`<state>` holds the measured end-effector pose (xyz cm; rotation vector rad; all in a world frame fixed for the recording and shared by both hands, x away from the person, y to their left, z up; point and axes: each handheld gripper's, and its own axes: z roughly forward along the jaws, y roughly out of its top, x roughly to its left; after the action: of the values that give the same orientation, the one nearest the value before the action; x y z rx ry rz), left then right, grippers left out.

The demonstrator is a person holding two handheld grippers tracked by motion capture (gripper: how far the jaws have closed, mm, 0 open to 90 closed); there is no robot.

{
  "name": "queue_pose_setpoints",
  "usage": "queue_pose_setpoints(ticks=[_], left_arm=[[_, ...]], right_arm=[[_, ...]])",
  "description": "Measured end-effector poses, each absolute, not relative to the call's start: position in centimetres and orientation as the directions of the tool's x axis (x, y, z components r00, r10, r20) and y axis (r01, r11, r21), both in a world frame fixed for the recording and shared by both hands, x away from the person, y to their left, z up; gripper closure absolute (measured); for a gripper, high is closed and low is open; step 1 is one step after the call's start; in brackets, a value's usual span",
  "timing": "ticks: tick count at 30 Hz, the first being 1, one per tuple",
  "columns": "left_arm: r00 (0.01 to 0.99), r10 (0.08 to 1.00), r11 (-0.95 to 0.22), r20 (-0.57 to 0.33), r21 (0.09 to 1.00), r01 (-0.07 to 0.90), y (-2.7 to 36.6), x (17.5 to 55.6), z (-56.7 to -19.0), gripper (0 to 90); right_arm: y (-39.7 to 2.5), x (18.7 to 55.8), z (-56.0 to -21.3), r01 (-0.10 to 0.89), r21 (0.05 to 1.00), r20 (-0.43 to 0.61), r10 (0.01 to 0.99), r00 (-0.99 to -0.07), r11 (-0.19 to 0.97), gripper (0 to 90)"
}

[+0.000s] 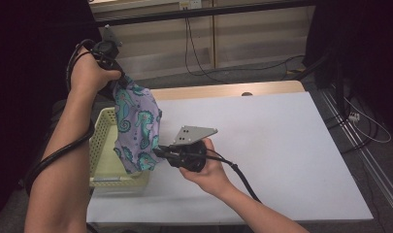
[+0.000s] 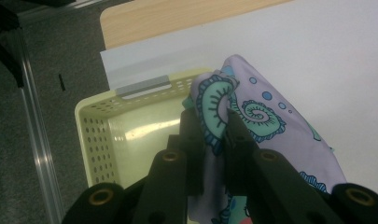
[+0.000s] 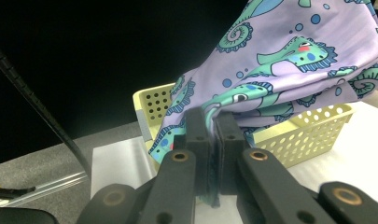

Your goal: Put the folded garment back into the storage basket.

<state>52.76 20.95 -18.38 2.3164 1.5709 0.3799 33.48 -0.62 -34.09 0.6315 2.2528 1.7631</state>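
You are pinching the cloth (image 1: 136,126) with both: left hand-held gripper (image 1: 117,80) at upper left, right hand-held gripper (image 1: 158,151) at its lower edge, above the basket (image 1: 101,145).

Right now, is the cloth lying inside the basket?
No, the cloth hangs in the air above the basket, pinched by both grippers.

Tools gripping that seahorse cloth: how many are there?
2. The left tool pinches the cloth at its top, held high above the yellow basket; the right tool clamps its lower edge beside the basket.
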Motion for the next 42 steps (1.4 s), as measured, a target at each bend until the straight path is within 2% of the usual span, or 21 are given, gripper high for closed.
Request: queue_pose_setpoints(ticks=[26, 42], left_arm=[[0.328, 0.944, -0.314, 0.033, 0.387, 0.867, 23.6, 54.1, -21.5, 81.4], [0.326, 0.944, -0.317, 0.043, 0.385, 0.867, 25.0, 54.1, -22.0, 81.4]], right_arm=[[1.5, 35.3, -36.1, 0.237, 0.948, 0.123, 0.443, -0.888, 0.211, 86.5], [3.4, 35.3, -36.6, 0.233, 0.949, 0.129, 0.412, -0.902, 0.212, 86.5]])
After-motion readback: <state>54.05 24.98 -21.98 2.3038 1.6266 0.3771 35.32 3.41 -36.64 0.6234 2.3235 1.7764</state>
